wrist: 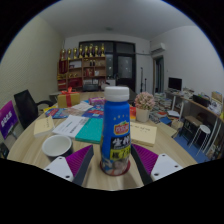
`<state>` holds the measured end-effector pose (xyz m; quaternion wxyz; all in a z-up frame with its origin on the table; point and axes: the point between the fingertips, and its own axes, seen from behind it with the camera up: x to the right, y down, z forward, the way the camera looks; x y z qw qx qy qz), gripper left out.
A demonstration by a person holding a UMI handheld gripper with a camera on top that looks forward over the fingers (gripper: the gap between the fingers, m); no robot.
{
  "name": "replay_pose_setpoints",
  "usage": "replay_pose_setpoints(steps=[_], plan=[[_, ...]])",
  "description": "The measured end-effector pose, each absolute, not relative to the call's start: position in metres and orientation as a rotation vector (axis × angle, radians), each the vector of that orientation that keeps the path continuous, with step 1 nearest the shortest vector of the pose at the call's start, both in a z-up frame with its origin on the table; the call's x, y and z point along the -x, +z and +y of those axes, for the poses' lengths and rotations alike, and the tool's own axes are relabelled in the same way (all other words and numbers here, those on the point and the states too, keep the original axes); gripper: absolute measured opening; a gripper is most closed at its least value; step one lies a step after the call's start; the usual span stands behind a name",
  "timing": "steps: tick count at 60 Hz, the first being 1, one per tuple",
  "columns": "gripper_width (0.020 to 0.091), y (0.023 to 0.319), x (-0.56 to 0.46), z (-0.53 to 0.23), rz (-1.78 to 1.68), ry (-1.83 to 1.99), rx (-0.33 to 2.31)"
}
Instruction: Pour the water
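Two pink-padded fingers (85,160) of my gripper (116,165) reach level over the near edge of the table (160,140), closed on an upright bottle (117,130) with a blue cap. Beyond it I see papers (70,125) toward the table's middle, and a white bowl (56,146) near its left edge.

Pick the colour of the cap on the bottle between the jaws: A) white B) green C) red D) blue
D: the bottle, standing upright between the gripper's pink-padded fingers, carries a blue cap above its white body and red label.
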<state>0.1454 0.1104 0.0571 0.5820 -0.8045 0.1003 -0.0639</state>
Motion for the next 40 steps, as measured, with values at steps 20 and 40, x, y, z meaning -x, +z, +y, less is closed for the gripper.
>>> replay_pose_setpoints(steps=[20, 40], plan=[[0.0836, 0.133, -0.080, -0.043, 0.261, -0.234, 1.886], [0.0831, 0.207, 0.021, -0.222, 0.494, -0.217, 1.843]])
